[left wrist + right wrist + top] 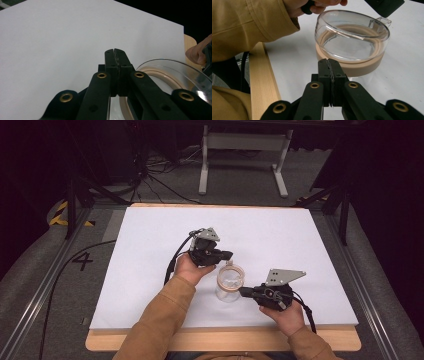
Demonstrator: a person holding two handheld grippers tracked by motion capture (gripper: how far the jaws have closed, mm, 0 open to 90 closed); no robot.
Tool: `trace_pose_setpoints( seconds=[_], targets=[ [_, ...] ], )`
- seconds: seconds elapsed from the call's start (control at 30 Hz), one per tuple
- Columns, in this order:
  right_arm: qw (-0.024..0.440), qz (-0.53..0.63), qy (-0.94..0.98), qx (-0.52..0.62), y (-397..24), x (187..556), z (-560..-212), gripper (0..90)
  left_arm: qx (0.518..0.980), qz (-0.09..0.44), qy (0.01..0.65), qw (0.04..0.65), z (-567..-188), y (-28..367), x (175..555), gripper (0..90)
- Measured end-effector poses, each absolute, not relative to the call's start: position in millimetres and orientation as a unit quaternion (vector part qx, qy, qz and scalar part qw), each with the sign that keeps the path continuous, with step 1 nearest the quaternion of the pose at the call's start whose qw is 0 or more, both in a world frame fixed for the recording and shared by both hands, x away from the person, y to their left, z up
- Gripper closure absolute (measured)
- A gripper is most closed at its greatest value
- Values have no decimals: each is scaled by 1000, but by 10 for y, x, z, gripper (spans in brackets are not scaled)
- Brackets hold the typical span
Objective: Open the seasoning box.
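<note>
While both grippers have their jaws pressed together, the left gripper (226, 255) and right gripper (243, 291) flank the lidded glass jar (230, 283) near the worktop's (150, 270) front edge.

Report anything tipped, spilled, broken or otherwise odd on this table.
Nothing stands out. The clear jar with its tan collar stands upright on the white sheet, between the left tool and right tool; no spill or damage shows.
</note>
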State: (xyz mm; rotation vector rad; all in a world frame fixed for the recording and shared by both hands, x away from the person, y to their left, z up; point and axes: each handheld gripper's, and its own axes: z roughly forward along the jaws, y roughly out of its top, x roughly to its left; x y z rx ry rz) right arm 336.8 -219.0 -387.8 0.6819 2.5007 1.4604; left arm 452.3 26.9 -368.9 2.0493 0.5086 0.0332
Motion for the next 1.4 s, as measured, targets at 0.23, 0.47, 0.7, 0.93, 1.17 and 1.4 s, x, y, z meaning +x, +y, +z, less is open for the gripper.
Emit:
trace_pose_setpoints(
  seconds=[0.23,0.47,0.7,0.93,1.17,1.4],
  targets=[
    [82,492,835,231,-2179,3375,-3887,893,844,14,210,493,-3688,269,4522,900],
    [82,497,831,236,-2191,3381,-3884,894,844,14,210,492,-3689,271,4522,900],
    [87,498,830,236,-2187,3378,-3881,895,842,16,215,494,-3660,295,4510,896],
    [93,502,830,225,-2183,3401,-3828,895,829,19,221,512,-3557,461,4421,896],
    [86,519,824,209,-2162,3488,-3726,895,824,30,246,510,-3524,718,4315,896],
    [90,534,818,195,-2161,3608,-3622,895,816,37,269,510,-3556,960,4222,884]
  ],
)
